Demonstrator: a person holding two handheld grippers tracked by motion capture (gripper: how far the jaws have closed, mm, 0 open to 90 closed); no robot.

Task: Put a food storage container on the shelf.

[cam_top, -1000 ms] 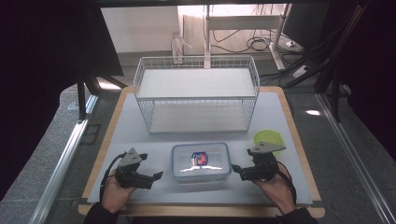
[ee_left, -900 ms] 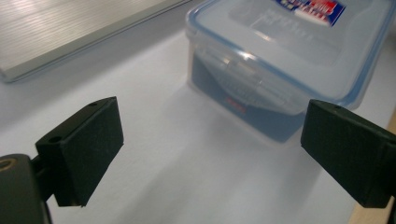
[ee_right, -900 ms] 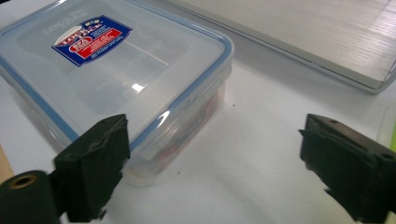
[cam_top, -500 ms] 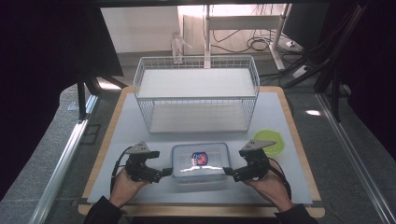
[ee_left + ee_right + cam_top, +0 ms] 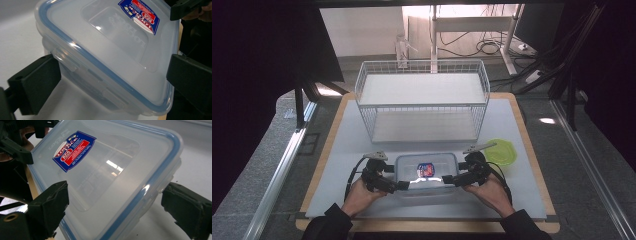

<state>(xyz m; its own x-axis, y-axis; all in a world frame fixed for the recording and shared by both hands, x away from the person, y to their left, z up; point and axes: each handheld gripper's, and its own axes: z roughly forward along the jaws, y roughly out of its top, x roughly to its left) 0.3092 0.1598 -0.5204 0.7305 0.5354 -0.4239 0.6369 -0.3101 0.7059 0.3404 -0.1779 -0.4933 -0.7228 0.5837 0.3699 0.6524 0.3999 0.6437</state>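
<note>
Two claws flank the box (image 5: 426, 172): your left claw (image 5: 403, 185) and right claw (image 5: 447, 179) stand open around its short ends, gripping nothing.

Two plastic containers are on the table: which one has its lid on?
The clear rectangular box with the blue seal, between both grippers, is lidded. The green bowl to its right sits open.

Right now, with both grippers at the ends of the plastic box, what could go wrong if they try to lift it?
1. The food container is smooth, clear plastic; the jaws of the left gripper and right gripper stand wide at its corners, so it may slip.
2. Uneven squeezing may tilt it.
3. Pushed forward, it may hit the wire rack; the green bowl sits close beside the right hand.
</note>
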